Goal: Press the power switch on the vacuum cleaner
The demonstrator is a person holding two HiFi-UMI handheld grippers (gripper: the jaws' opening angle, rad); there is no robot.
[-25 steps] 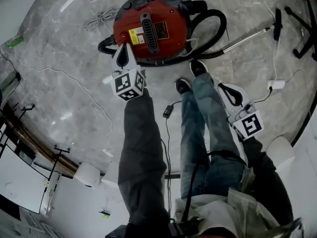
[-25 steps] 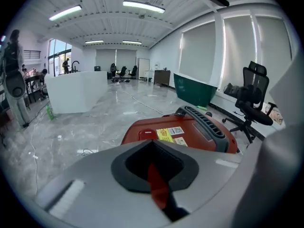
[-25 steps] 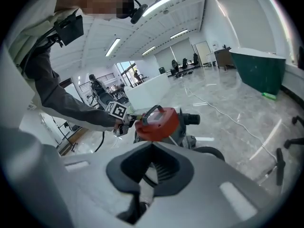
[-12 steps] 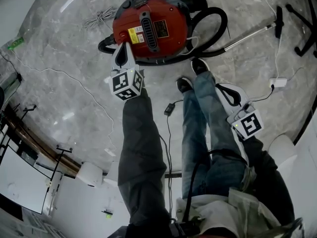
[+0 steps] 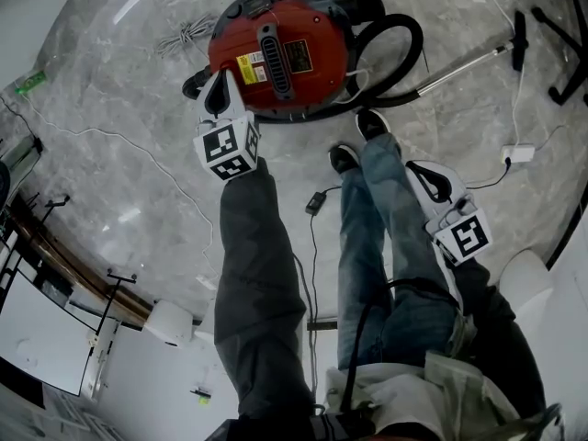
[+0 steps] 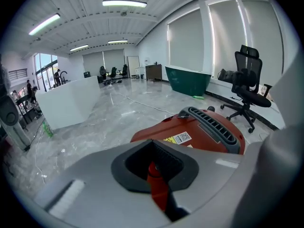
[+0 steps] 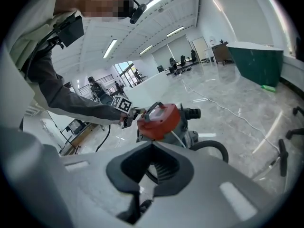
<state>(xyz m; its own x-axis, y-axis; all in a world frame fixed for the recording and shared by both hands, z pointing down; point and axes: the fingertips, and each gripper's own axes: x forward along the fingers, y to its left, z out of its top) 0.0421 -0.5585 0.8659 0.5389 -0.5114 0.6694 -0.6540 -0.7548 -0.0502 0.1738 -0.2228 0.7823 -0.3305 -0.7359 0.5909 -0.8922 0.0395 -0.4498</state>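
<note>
Polished grey marble floor [image 5: 119, 136] of an open office, seen steeply down past the operator's legs. Nearest to me, the right gripper [image 5: 424, 171] hangs beside the right leg, jaws together on nothing, well back from the work. Ahead, the left gripper [image 5: 219, 88] is reached forward, its jaws likewise closed and empty. Its tip is over the near left rim of the vacuum cleaner [image 5: 276, 53], and I cannot tell whether it touches.

The vacuum cleaner stands on the floor just beyond that tip. It is a red canister with a dark ribbed handle [image 5: 271, 58] along its top. Its hose [image 5: 404, 53] loops off to the right of the gripper, and its cord [image 5: 184, 35] lies bundled at the far left.

I judge the shell to be rigid plastic, heavy enough to take a press. The glossy floor could let it slide, though, so the push should go straight down. Nothing needs grasping, since the closed jaw tips will do as a blunt finger. The switch is probably among the dark controls [image 5: 260, 3] at the far end, past the handle, though I cannot single it out.
</note>
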